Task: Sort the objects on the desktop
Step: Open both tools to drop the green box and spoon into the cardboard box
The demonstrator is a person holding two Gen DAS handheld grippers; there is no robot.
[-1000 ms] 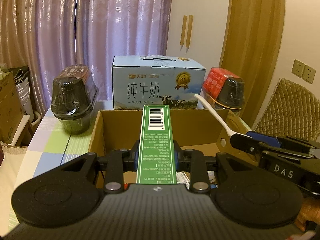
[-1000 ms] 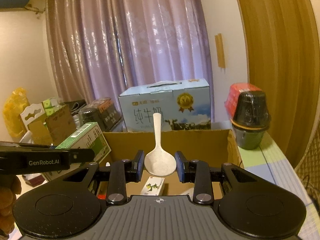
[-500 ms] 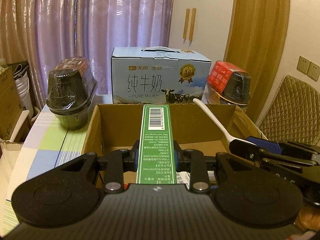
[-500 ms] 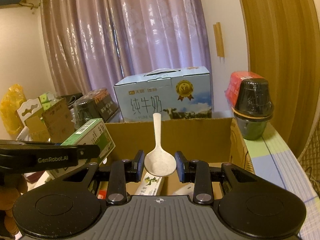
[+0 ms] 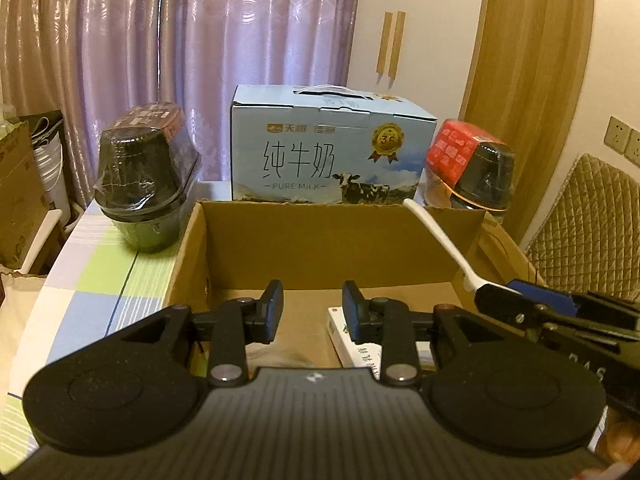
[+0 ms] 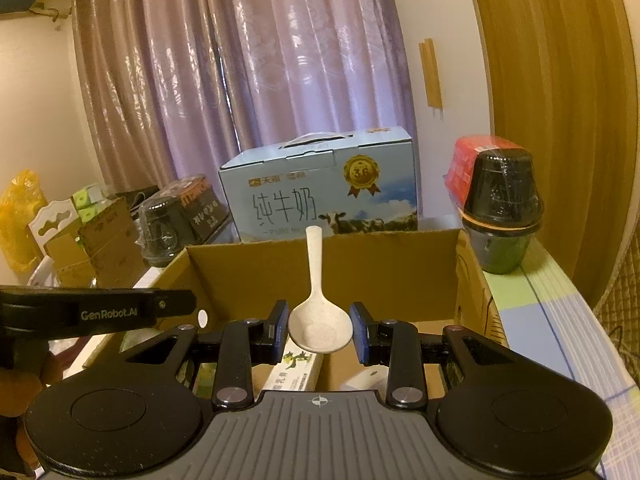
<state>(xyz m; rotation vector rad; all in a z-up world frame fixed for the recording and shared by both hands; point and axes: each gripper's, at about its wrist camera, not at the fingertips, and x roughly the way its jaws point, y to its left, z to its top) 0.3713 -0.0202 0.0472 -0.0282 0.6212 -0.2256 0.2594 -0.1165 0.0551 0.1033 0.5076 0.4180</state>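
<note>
My left gripper [image 5: 313, 312] stands open and empty over the open cardboard box [image 5: 332, 236]. Inside the box, under its right finger, lies a white packet [image 5: 352, 340]. The green carton is not in the left wrist view. My right gripper [image 6: 320, 330] is shut on the bowl of a white plastic spoon [image 6: 318, 320], handle pointing up and forward over the cardboard box [image 6: 380, 264]. In the left wrist view the spoon [image 5: 436, 236] sticks up from the right gripper [image 5: 520, 308] at the box's right wall. A white and green packet [image 6: 298, 368] lies in the box below the spoon.
A blue milk carton case [image 5: 328, 160] stands behind the box. A wrapped black bowl [image 5: 144, 188] sits at the left and a red and black one [image 5: 480, 172] at the right. A padded chair [image 5: 588, 220] is at the far right. Curtains hang behind.
My left gripper has opened and the green carton has gone from between its fingers. The right gripper still holds the spoon and has come slightly nearer the box.
</note>
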